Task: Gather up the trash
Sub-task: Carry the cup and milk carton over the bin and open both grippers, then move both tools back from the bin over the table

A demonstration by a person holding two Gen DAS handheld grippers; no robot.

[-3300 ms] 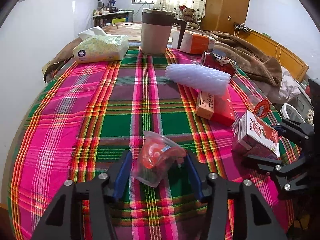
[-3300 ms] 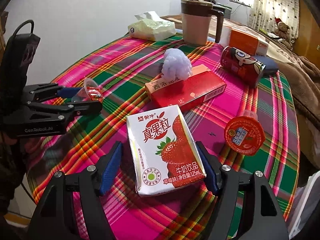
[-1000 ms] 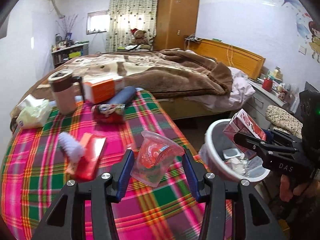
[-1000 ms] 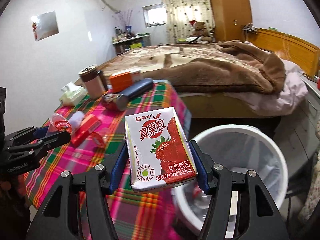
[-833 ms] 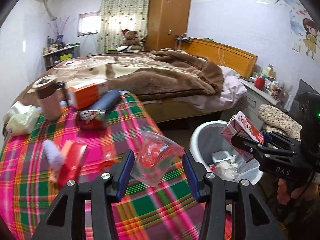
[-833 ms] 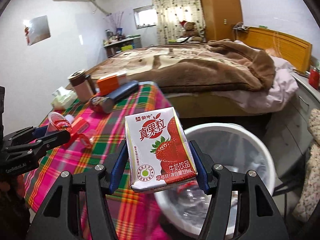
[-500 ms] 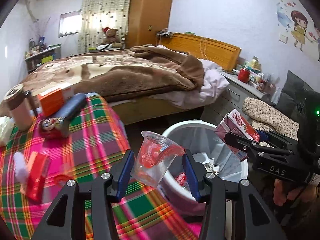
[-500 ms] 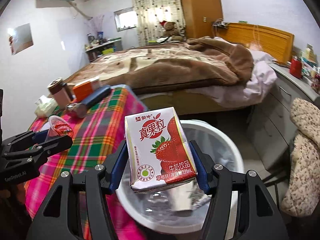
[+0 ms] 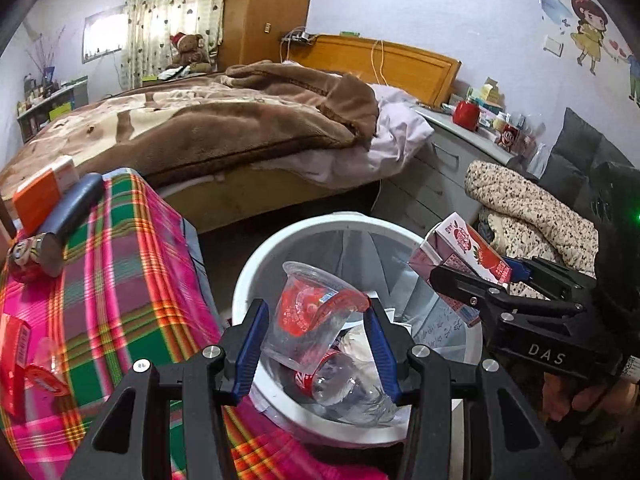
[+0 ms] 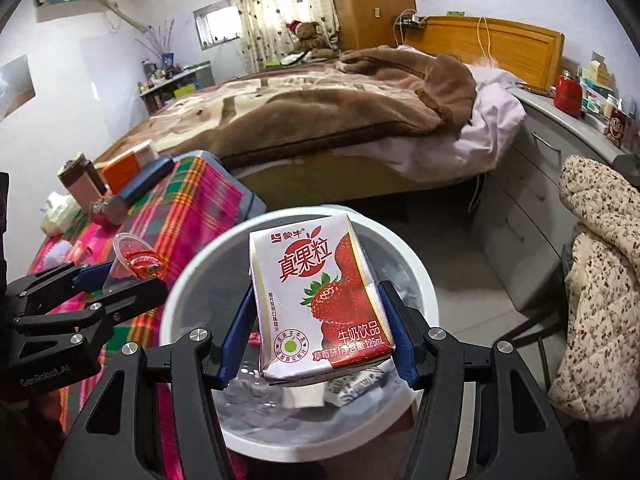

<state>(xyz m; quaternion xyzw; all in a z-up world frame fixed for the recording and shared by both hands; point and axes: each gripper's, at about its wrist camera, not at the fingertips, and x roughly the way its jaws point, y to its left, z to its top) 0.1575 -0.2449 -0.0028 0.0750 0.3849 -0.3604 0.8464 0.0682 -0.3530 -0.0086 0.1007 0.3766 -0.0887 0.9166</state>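
a home bedroom; bed [image 10: 320, 112] with brown blanket, wooden wardrobe [image 10: 368, 0], curtained window, teddy bear [image 10: 306, 36]

One plastic cup [image 9: 310, 312], one milk carton [image 10: 320, 300], one bin [image 9: 256, 280], two tongs [image 9: 314, 354].

bin [image 9: 256, 276] right of table [image 9: 120, 280], bed [image 9: 200, 128] behind

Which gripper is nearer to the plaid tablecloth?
Left. The left gripper holds its cup by the plaid tablecloth edge; the right gripper hangs over the white bin, farther off.
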